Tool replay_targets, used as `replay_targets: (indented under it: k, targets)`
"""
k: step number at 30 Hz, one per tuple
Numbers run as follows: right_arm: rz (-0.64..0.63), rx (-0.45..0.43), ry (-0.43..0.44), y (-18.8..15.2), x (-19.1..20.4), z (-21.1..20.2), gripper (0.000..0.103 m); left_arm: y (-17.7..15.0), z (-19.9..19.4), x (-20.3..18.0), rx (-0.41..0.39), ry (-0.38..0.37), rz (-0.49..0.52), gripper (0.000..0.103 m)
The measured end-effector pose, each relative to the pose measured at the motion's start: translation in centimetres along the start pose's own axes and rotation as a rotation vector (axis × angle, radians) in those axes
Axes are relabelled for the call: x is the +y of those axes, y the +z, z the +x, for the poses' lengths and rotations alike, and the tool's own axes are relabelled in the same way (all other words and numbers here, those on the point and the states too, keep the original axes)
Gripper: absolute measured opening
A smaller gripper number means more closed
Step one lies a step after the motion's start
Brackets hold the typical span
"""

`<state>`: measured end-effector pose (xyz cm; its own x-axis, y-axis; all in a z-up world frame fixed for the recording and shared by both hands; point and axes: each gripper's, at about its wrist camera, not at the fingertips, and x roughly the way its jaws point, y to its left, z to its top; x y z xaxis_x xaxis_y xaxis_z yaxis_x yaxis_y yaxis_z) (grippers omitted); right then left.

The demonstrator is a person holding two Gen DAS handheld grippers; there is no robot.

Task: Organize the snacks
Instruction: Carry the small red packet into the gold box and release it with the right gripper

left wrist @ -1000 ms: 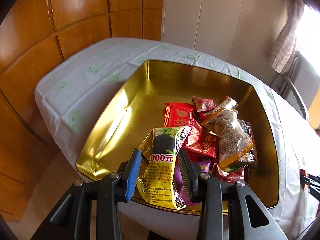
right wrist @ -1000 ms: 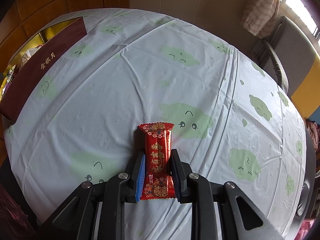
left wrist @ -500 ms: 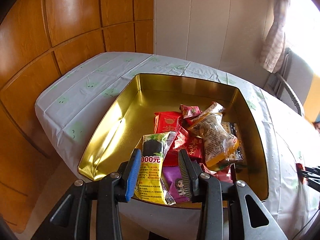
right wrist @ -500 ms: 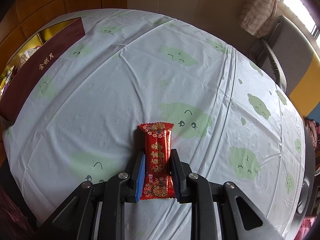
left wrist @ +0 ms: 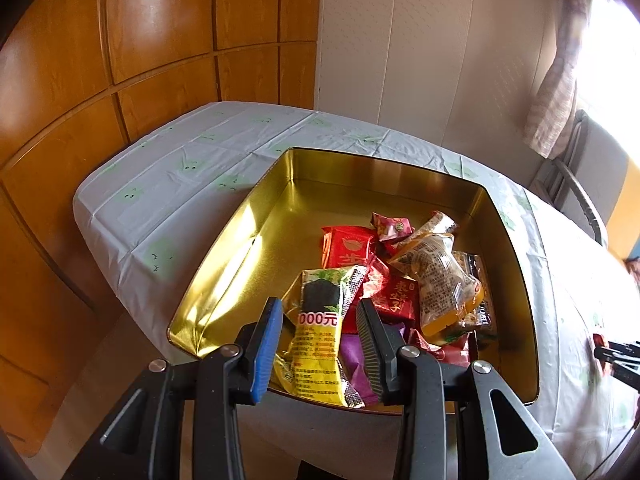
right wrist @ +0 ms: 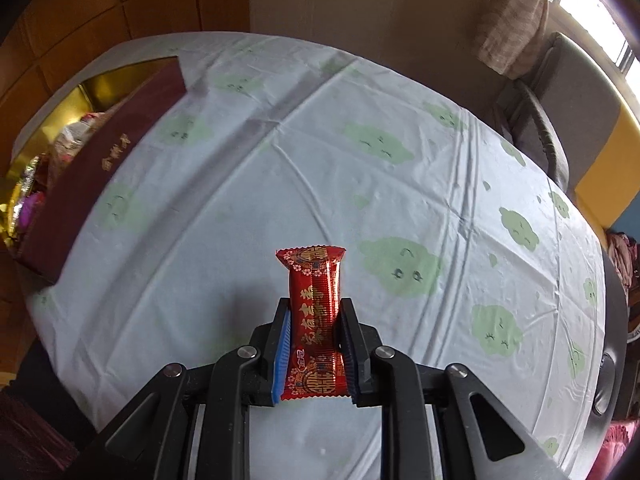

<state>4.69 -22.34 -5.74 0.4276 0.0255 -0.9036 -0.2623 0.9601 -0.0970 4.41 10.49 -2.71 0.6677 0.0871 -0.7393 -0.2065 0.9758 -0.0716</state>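
The left gripper [left wrist: 320, 312] sits at the bottom middle of its frame, above the near edge of a gold tin [left wrist: 224, 280]. Its 2 fingers are spread apart. Between them you can see a yellow snack pack [left wrist: 318, 336] lying in the tin below. The fingers do not squeeze it; there is a gap on each side. A purple pack [left wrist: 354, 360] peeks out just beside it, near the dark finger. More snacks sit in a pile toward the right side of the tin: a red pack [left wrist: 347, 246], a clear bag [left wrist: 440, 280] with brown bits inside, and a small red candy [left wrist: 390, 224] at the back. The left part of the tin is bare gold.

The right gripper [right wrist: 314, 336] is at the bottom middle of its frame. Its fingers are pinching a long red snack bar [right wrist: 316, 312] by its 2 sides. The bar points up the frame, and its far end sticks out past the fingertips over the tablecloth [right wrist: 400, 200], which is white with green clouds. The tin's dark red outer wall [right wrist: 96, 176] shows in the upper left, well apart from the bar
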Motion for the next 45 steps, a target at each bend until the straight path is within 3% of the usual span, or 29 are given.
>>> replay_targets:
  k: [11,16,19,24,29,45]
  targets:
    - [-0.236,-0.124,0.266,5.1,14.2,-4.4,0.023,-0.3,-0.2,1.7,-0.014,0.011,-0.047,0.039]
    - [-0.347,-0.067,0.352,7.1,20.4,-2.5,0.023,-0.3,-0.2,2.6,-0.016,0.017,-0.067,0.039]
    - [-0.385,-0.015,0.323,7.7,22.7,0.0,0.024,-0.4,0.0,3.1,-0.012,0.018,-0.070,0.039]
    - [-0.335,0.049,0.247,9.0,22.9,4.3,0.025,-0.6,0.6,3.8,0.008,0.016,-0.084,0.039]
    - [-0.327,0.020,0.262,8.5,22.5,3.5,0.033,-0.8,0.7,3.6,0.011,0.007,-0.077,0.039]
    - [-0.302,-0.021,0.205,7.5,22.4,3.2,0.033,-0.6,-0.2,2.4,-0.009,0.007,-0.042,0.039]
